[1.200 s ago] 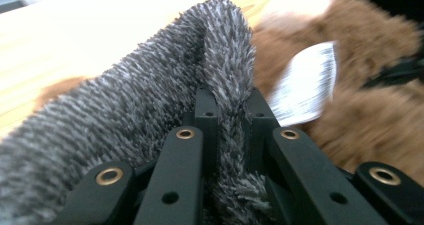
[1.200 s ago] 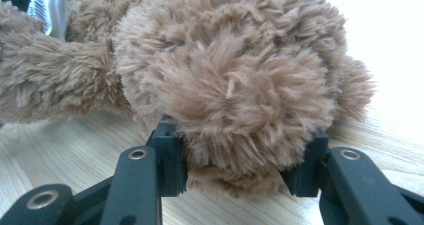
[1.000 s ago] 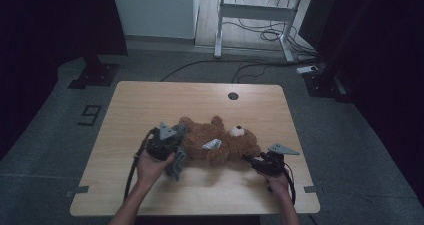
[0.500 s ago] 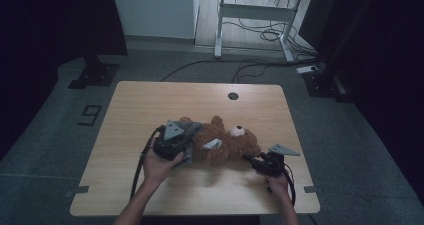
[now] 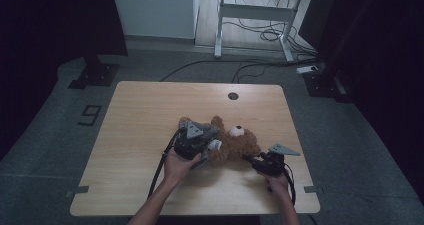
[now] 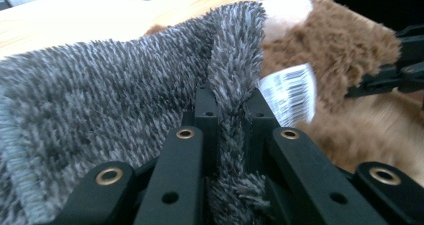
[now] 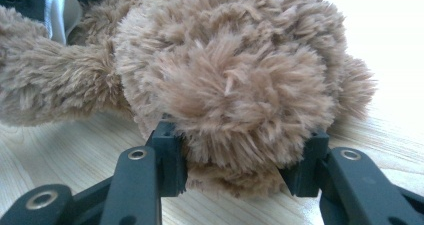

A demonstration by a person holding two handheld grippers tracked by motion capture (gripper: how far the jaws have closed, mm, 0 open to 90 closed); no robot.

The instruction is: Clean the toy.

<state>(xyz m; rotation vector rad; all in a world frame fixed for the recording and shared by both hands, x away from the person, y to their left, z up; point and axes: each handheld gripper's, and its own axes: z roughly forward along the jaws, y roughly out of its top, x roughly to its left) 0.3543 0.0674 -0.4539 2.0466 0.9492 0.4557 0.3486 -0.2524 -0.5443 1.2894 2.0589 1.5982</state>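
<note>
A brown teddy bear lies on the wooden table, right of the middle near the front. A grey fuzzy cloth lies over the bear's left part. My left gripper is shut on a fold of this grey cloth, the fabric pinched between the jaws of the left gripper. A white barcode label hangs beside it on the bear. My right gripper clamps a round fluffy part of the bear, one jaw of the right gripper on each side.
A round cable hole sits near the table's far edge. Behind the table stands a white desk frame with cables on the floor. The table's front edge lies just behind both hands.
My left gripper has moved to the right with the grey cloth, drawing it further over the bear. The right gripper and the bear's head stay in place.
</note>
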